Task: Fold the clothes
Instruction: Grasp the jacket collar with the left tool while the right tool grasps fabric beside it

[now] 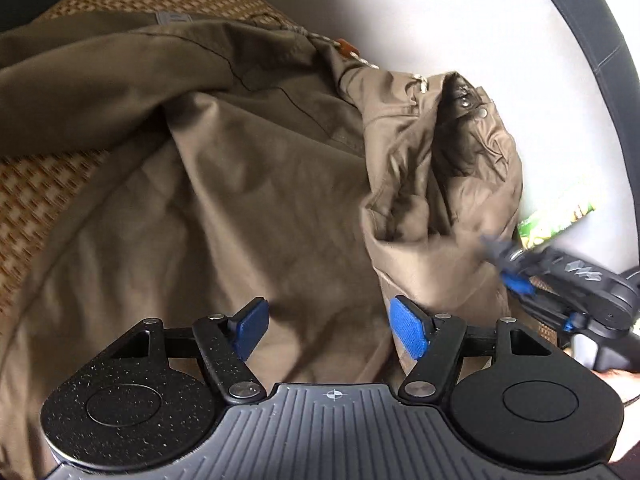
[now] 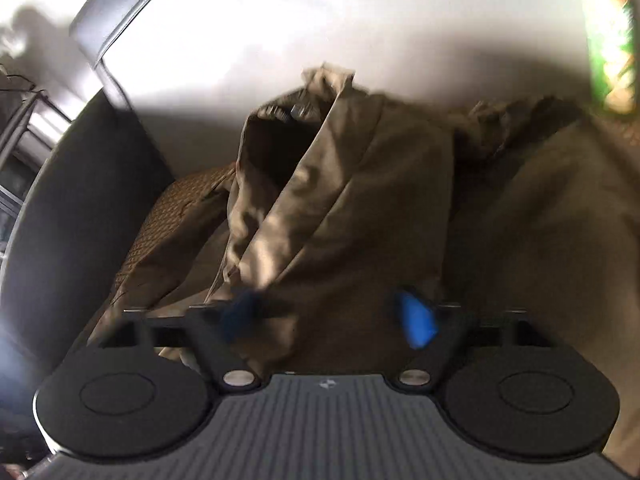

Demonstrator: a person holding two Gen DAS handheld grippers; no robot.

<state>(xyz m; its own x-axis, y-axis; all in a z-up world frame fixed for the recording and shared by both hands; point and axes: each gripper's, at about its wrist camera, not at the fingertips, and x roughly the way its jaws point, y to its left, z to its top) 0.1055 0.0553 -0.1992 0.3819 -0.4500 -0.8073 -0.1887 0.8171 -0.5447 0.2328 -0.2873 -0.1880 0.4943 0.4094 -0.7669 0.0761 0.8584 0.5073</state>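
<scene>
A khaki-brown garment (image 1: 240, 200) with metal snaps and a drawstring lies spread over a woven mat (image 1: 36, 196). One part of it stands up in a bunched fold (image 1: 440, 180) on the right. My left gripper (image 1: 332, 332) hovers just above the flat cloth, open, with nothing between its blue pads. My right gripper (image 1: 506, 264) comes in from the right at the foot of the fold. In the right wrist view the garment (image 2: 360, 200) fills the middle. There the right gripper (image 2: 328, 316) is blurred, its pads apart with cloth lying between them.
A green printed packet (image 1: 556, 220) lies beside the fold, also at the top right (image 2: 616, 40) of the right wrist view. A dark padded edge (image 1: 600, 20) curves along a pale wall. A hand (image 1: 616, 376) grips the right tool's handle.
</scene>
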